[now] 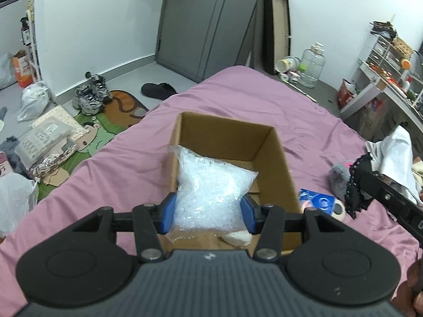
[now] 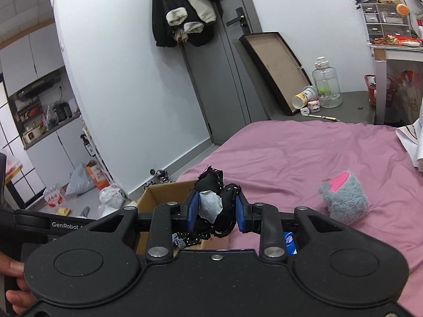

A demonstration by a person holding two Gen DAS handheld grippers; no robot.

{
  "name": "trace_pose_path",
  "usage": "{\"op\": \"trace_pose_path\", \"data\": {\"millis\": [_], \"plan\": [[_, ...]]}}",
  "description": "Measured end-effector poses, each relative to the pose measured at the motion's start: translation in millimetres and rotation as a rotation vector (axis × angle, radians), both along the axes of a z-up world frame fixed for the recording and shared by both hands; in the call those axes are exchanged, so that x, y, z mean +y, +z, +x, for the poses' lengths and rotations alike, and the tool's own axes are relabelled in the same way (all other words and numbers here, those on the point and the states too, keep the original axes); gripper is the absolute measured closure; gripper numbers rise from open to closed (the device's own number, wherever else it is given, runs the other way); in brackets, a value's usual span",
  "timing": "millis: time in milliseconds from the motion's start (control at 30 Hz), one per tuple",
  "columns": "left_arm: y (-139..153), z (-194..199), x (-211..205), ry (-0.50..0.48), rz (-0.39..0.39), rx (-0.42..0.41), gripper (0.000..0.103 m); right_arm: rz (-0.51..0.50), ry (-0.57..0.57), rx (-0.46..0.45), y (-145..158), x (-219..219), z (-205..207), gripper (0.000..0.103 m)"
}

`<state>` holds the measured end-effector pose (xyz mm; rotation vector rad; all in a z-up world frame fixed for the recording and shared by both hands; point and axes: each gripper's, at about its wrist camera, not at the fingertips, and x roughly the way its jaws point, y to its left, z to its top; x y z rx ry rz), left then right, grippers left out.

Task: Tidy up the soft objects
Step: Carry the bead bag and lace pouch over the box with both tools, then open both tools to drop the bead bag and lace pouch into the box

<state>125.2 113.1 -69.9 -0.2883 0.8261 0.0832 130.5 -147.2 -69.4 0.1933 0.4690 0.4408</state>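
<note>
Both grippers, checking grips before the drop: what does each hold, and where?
Left gripper: clear bubble-wrap bag, pinched across its lower sides. Right gripper: bunched black lace-trimmed fabric, pinched at its middle.

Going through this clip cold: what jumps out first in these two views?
The left gripper pinches a clear bag of bubble wrap over the open cardboard box on the pink bedsheet. The right gripper is shut on a bunched black lace-trimmed cloth just beside the box. A fuzzy grey toy with a pink patch lies loose on the sheet to the right.
</note>
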Motion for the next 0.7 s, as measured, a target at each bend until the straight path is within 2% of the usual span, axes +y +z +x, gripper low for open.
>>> {"op": "trace_pose_path", "data": {"millis": [367, 467, 533, 600, 700], "plan": [[-13.4, 5.6, 19.8, -0.005, -0.071, 0.003, 0.053, -0.052, 0.033, 0.013, -2.5, 31.9, -1.3, 0.074], [-14.3, 6.6, 19.3, -0.016, -0.078, 0.002, 0.048, -0.069, 0.035, 0.016, -4.0, 37.1, -2.0, 0.074], [-13.7, 5.8, 20.9, -0.017, -0.098, -0.012, 0.038, -0.072, 0.035, 0.022, -4.5, 40.9, -2.0, 0.074], [-12.5, 4.0, 22.4, -0.012, -0.099, -0.028, 0.033, -0.074, 0.034, 0.026, -4.7, 43.3, -1.0, 0.074], [-10.6, 2.0, 24.1, 0.001, -0.086, -0.035, 0.031, -0.078, 0.034, 0.032, -5.8, 47.2, -0.1, 0.074]]}}
